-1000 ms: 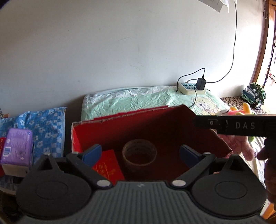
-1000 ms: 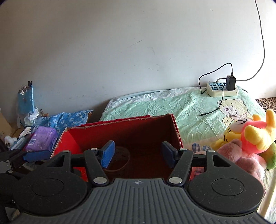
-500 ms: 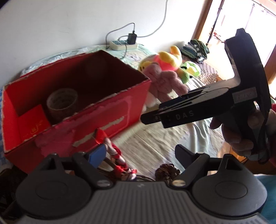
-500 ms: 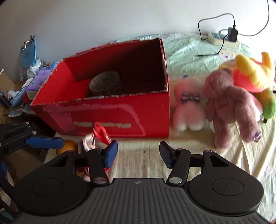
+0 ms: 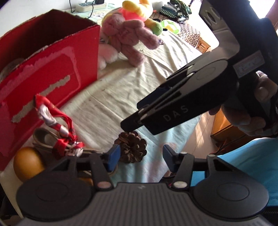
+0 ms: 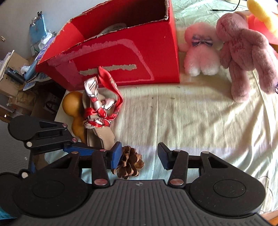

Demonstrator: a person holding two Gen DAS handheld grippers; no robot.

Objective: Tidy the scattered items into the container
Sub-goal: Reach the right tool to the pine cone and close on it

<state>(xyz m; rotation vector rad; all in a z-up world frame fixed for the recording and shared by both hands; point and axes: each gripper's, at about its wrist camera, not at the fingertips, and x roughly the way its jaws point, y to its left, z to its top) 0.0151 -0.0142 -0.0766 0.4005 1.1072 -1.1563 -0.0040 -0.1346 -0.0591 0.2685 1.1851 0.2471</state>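
A red cardboard box (image 5: 48, 57) (image 6: 121, 57) stands open on the bed, with a tape roll (image 6: 113, 28) inside. In front of it lie a brown pine cone (image 5: 133, 146) (image 6: 130, 163), a red-and-white scarf (image 5: 57, 125) (image 6: 100, 107) draped over a beige shoe (image 6: 102, 137), and a yellow-brown gourd (image 5: 27, 161) (image 6: 73, 107). My right gripper (image 6: 139, 154) is open, and the cone sits against its left finger. My left gripper (image 5: 141, 157) is open too, with the cone just beyond its left finger. In the left wrist view, the right gripper (image 5: 132, 123) hangs over the cone.
Pink plush toys (image 5: 128, 38) (image 6: 248, 52) and a paler one (image 6: 199, 50) lie right of the box. A power strip (image 5: 90, 5) sits at the back. Cardboard and clutter (image 6: 15, 69) fill the floor to the left. The bed's edge (image 5: 199, 111) runs on the right.
Both grippers have tilted down and drawn back from the box's inside to the sheet in front of it. They now close in on the pine cone, and both stay open.
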